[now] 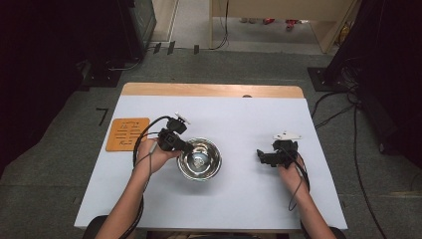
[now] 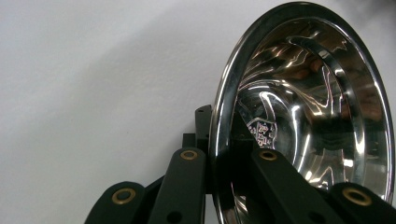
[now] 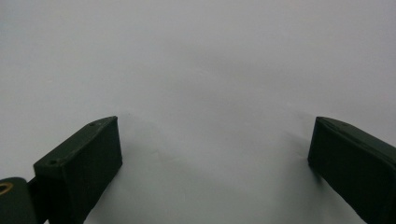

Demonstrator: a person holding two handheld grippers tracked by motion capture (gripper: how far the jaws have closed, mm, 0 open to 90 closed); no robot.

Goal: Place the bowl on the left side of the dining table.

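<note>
1. High view first: we see the steel bowl [image 1: 199, 159] sitting near the middle of the white table [image 1: 259, 199], with our left gripper [image 1: 185, 147] at its left rim and our right gripper [image 1: 261, 155] well apart to the right, over bare table.

2. Left gripper view: our two black jaws are clamped on the bowl's [image 2: 303, 116] rim, one jaw outside the wall and one inside. The right gripper view shows our other jaws standing wide apart with nothing between them, just above the white table [image 3: 201, 70].

3. We judge the main risk to be slippage. The bowl is polished metal held by one thin edge, so if we lift or tilt it, its weight could pivot it between the pads or pull it free.

4. A dropped bowl could roll or skate across the smooth table toward an edge; the right gripper is too far off to steady it quickly.

5. The orange mat [image 1: 127, 133] near the left edge is a smaller worry: a wide swing of our left hand could nudge it.

6. Hard to make out: the pad faces are hidden behind the rim, so we cannot tell how deep the bite is. We also cannot tell whether the bowl's base touches the table or is slightly raised, and reflections blur what lies in its bottom.
</note>
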